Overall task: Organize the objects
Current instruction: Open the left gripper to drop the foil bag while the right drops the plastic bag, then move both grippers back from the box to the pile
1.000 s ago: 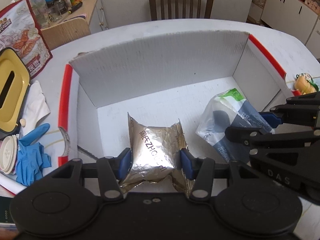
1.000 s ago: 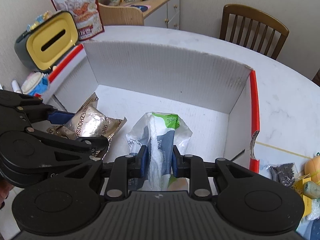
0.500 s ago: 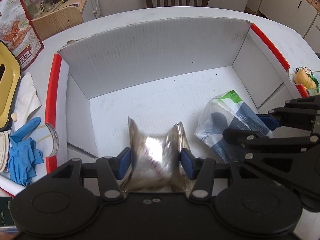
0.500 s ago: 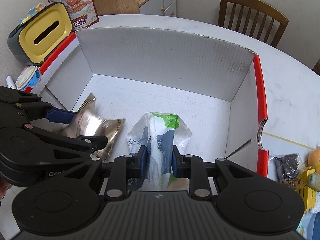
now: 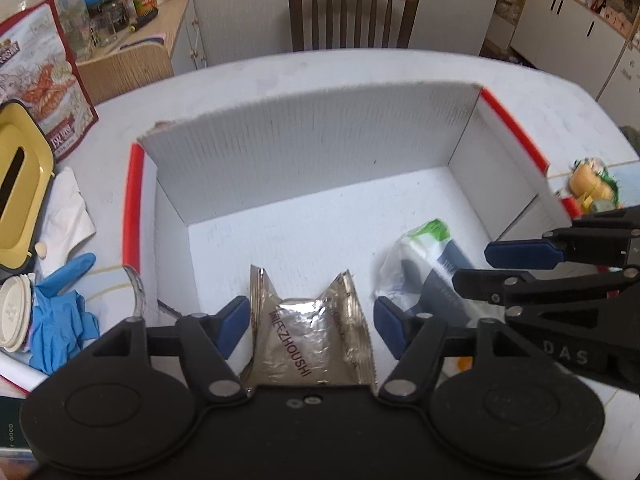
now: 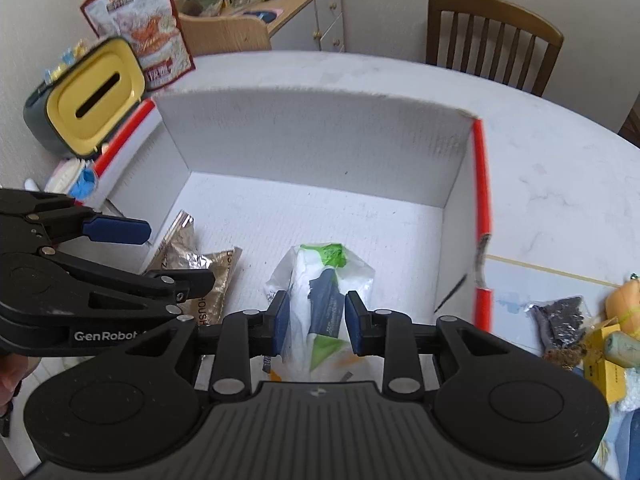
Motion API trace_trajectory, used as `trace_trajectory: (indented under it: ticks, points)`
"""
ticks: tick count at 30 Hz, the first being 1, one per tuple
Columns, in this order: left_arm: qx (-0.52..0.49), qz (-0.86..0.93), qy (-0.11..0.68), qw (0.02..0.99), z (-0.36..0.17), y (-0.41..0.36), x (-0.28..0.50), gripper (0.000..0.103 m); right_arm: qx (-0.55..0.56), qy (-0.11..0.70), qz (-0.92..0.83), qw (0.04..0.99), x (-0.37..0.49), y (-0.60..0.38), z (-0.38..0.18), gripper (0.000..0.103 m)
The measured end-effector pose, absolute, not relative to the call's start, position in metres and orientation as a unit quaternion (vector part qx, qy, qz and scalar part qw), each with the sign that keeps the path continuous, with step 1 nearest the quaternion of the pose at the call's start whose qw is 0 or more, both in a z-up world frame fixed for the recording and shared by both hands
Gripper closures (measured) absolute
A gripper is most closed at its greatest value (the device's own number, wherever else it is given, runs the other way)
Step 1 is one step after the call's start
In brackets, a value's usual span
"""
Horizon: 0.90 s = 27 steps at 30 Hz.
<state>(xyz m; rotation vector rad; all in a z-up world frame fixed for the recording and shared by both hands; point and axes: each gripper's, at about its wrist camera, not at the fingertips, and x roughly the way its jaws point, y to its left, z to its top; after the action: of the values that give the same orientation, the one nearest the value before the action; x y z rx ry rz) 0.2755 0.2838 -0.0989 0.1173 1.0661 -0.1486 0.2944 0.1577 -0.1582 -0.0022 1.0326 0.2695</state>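
Both packets are lying on the floor of the white box [image 5: 312, 148], deposited for sorting. The left hand-held gripper [image 5: 310, 322] is standing apart around the crinkled foil packet [image 5: 308, 340]; the right hand-held gripper [image 6: 314, 322] is parting beside the white-and-green bag [image 6: 320, 292] (contact unclear).

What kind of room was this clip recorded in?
Most likely a home dining or kitchen area: a wooden chair pulled up to a white table, a cluttered sideboard, and white cabinets behind.

Probably a home dining room: wooden chair [image 5: 353, 12], cluttered sideboard [image 6: 280, 12].
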Motion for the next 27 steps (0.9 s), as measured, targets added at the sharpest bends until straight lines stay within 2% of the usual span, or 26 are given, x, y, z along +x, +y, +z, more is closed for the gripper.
trace_trajectory:
  ticks: [8, 11, 16, 20, 27]
  points:
    - [0.050, -0.076, 0.473, 0.876, -0.074, 0.274, 0.260, 0.031, 0.024, 0.461, 0.135, 0.877, 0.276, 0.139, -0.126, 0.071]
    - [0.050, -0.075, 0.462, 0.883, -0.065, 0.269, 0.254, 0.028, 0.026, 0.442, 0.136, 0.887, 0.266, 0.132, -0.113, 0.052]
    - [0.047, -0.084, 0.446, 0.890, -0.050, 0.260, 0.243, 0.027, 0.029, 0.417, 0.136, 0.898, 0.250, 0.120, -0.095, 0.051]
    - [0.053, -0.090, 0.431, 0.896, -0.039, 0.250, 0.231, 0.023, 0.038, 0.401, 0.135, 0.905, 0.235, 0.107, -0.082, 0.050]
    - [0.055, -0.102, 0.414, 0.903, -0.026, 0.227, 0.215, 0.019, 0.043, 0.370, 0.127, 0.919, 0.206, 0.076, -0.062, 0.043]
